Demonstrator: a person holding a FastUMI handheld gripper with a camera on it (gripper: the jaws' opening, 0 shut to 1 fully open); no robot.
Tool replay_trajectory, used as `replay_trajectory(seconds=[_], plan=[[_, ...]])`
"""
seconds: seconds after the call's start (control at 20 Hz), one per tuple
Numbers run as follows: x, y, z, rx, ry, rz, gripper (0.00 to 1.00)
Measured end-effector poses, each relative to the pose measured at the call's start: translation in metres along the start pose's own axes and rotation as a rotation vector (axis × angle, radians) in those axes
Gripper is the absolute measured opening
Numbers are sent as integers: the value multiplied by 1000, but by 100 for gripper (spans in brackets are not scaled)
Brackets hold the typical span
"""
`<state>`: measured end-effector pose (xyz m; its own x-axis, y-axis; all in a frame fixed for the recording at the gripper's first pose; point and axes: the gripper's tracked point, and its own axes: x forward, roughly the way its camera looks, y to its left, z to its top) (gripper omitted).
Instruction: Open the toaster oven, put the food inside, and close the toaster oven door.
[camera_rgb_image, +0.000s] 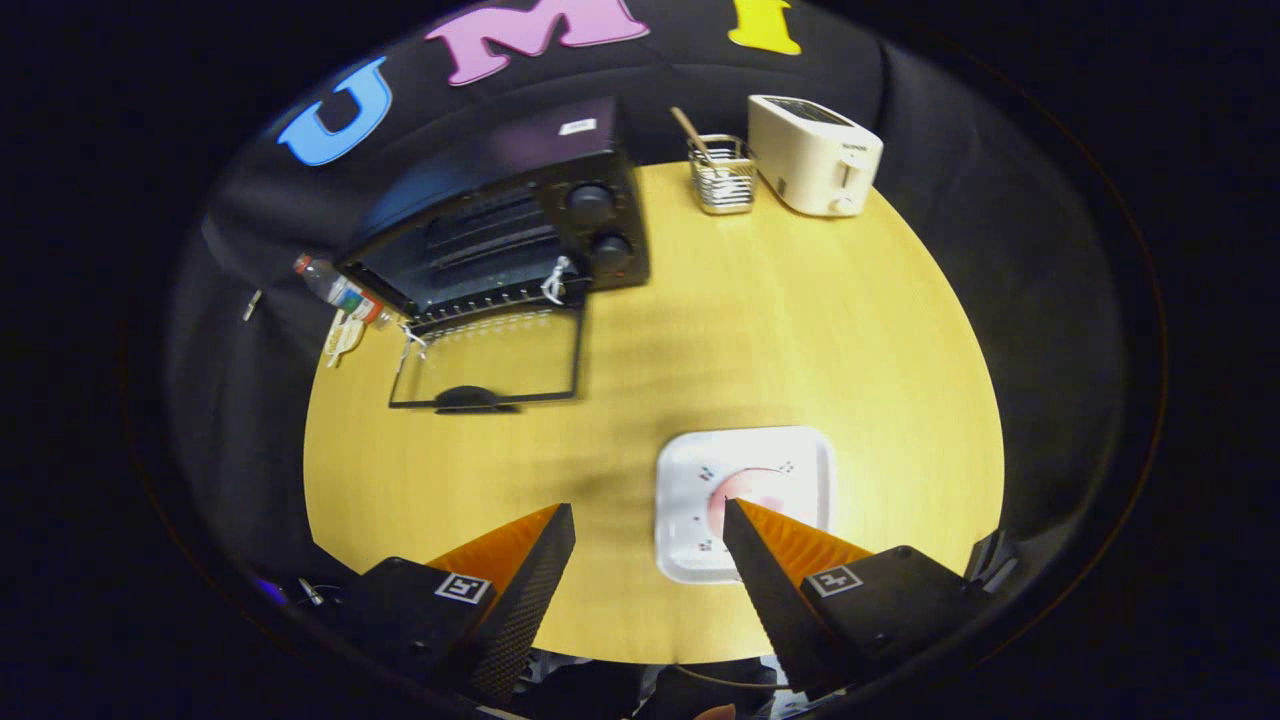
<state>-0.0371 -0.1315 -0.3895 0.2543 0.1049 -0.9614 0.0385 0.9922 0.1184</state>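
fig. 1: my tongs (648, 520) gape wide above the desk (800, 330), holding nothing.
black toaster oven (500, 220) beyond, door (490, 360) dropped flat; pinkish food (755, 490) on white plate (690, 480) under my right finger; wire caddy (722, 175) holds a wooden utensil.

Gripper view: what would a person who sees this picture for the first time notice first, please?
Probably the black toaster oven at the far left of the yellow table, with its glass door folded down flat and open. Next, the white plate with a pinkish food item, just ahead of the open gripper, one finger overlapping it. A cream toaster stands at the far edge.
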Motion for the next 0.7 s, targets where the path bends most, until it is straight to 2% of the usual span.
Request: replay_trajectory(seconds=[0.2,0.45,0.5,0.55,0.65,0.7], plan=[[24,-86,-7,-4,83,-68,99],[62,-130,-27,8,187,-60,97],[69,-134,-30,6,201,-56,88],[76,-137,-32,-1,215,-56,84],[87,-144,-36,-6,232,-71,66],[93,-142,-36,4,239,-61,45]])
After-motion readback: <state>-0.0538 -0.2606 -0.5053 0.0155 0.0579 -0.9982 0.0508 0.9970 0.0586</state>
